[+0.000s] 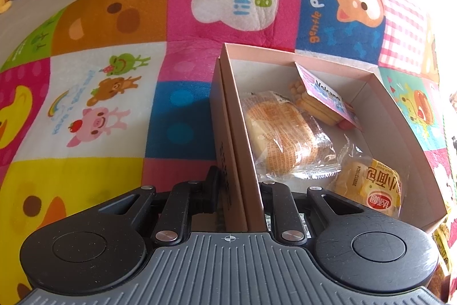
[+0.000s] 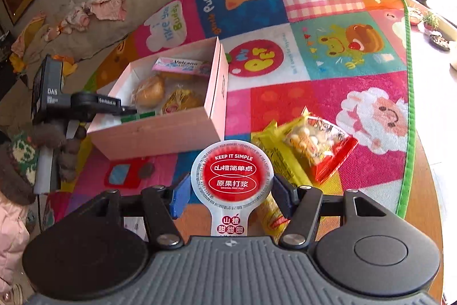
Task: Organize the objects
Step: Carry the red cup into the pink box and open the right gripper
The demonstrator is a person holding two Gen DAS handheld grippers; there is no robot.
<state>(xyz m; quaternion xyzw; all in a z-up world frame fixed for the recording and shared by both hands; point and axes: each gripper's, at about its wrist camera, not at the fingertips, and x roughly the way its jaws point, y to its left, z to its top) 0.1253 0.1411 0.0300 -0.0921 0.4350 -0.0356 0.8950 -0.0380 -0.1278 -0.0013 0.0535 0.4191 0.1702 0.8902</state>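
A pink cardboard box (image 1: 238, 116) sits open on the cartoon play mat; it also shows in the right wrist view (image 2: 160, 133). Inside lie a wrapped bread roll (image 1: 281, 133), a yellow bun packet (image 1: 371, 185) and a pink Volcano biscuit packet (image 1: 325, 93). My left gripper (image 1: 237, 190) is shut on the box's near left wall. My right gripper (image 2: 231, 193) is shut on a round red-lidded hawthorn snack cup (image 2: 232, 173), held above the mat, near the box's front right corner.
A red snack bag (image 2: 317, 142) and a long yellow packet (image 2: 280, 159) lie on the mat (image 2: 328, 70) right of the box. Loose clothes (image 2: 108, 2) lie on a grey sofa beyond. The mat's green edge (image 2: 408, 105) meets a wooden floor.
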